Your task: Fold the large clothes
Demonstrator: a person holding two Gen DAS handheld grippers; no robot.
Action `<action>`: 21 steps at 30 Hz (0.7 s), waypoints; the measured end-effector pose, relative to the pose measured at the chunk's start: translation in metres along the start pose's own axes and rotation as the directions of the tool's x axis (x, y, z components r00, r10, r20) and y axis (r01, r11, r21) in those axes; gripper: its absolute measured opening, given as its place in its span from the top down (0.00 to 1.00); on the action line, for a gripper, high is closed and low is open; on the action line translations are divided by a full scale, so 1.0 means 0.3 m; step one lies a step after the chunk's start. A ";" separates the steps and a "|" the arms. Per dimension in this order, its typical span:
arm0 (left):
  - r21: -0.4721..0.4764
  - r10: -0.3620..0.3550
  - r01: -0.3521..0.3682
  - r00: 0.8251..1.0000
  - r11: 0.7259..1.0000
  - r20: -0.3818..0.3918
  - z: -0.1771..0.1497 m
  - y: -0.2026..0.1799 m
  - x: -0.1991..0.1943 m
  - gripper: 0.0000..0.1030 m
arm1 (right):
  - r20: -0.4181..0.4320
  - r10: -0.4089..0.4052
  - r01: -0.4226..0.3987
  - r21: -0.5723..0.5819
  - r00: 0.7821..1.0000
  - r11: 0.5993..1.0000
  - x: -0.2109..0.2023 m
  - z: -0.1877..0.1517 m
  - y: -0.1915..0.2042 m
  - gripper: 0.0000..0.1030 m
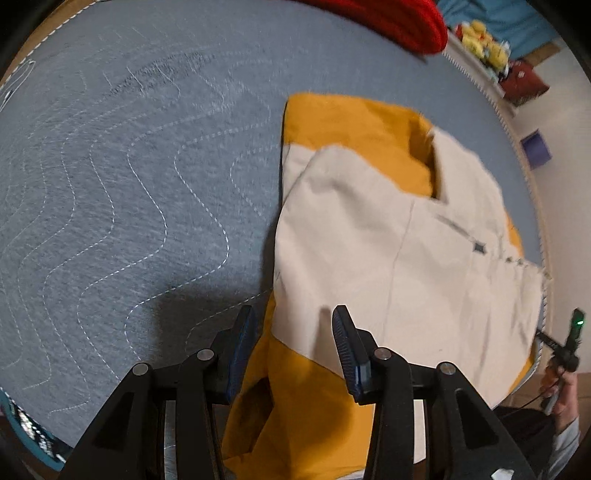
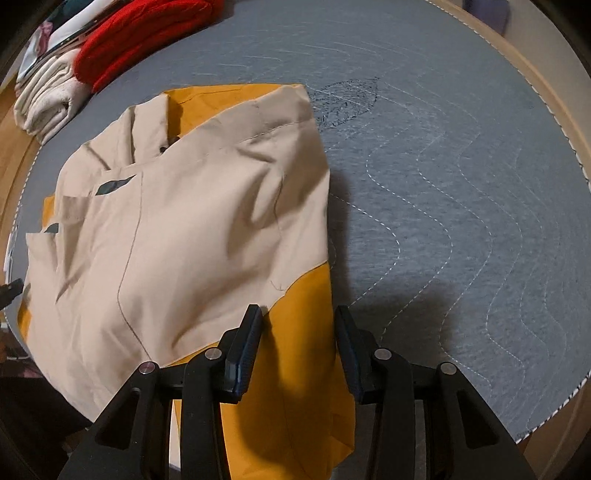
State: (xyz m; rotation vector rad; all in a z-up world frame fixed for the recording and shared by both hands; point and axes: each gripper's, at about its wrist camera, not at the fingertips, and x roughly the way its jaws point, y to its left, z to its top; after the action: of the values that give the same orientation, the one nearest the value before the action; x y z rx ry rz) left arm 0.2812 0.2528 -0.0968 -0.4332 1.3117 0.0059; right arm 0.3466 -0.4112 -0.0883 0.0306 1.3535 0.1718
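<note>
Beige-and-mustard jacket (image 2: 177,229) lying flat on the grey quilted mat (image 2: 461,184), long axis running away from both cameras, collar at the far end; left claw (image 1: 295,332) and right claw (image 2: 299,332) released, poised over its near hem.

Grey quilted mat (image 2: 461,192) with wavy stitching, beige-and-mustard jacket (image 2: 192,229) spread flat, red (image 2: 147,33) and cream folded garments (image 2: 48,99) at edge

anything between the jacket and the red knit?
Only bare grey mat between jacket and red knit, per the right wrist view.
</note>
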 end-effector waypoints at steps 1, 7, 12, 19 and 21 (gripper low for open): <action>0.002 0.000 0.000 1.000 1.000 -0.008 -0.001 -0.002 0.005 0.63 | 0.005 -0.002 0.002 -0.009 1.000 1.000 -0.004 -0.004 0.006 0.80; 0.046 -0.015 0.015 1.000 0.999 -0.008 -0.018 -0.029 -0.001 0.92 | 0.064 0.006 -0.002 -0.065 0.998 0.998 -0.062 -0.025 0.038 0.96; 0.097 -0.030 0.016 0.990 0.995 0.140 -0.011 -0.069 -0.116 0.97 | 0.150 0.030 -0.023 -0.047 0.988 0.999 -0.154 -0.026 0.036 0.97; 0.053 -0.060 0.044 0.937 0.998 0.343 0.042 -0.067 -0.250 0.98 | 0.378 0.024 -0.036 0.026 0.925 0.999 -0.310 0.021 0.035 0.98; 0.054 -0.038 0.019 0.921 0.998 0.387 0.065 -0.084 -0.265 0.98 | 0.449 0.000 -0.007 0.013 0.893 1.000 -0.343 0.043 0.060 0.98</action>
State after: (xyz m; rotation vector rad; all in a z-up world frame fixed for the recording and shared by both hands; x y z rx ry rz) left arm 0.2842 0.2545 -0.0112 -0.3859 0.9118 0.0339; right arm 0.3360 -0.4069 0.0163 0.0808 0.8901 0.1468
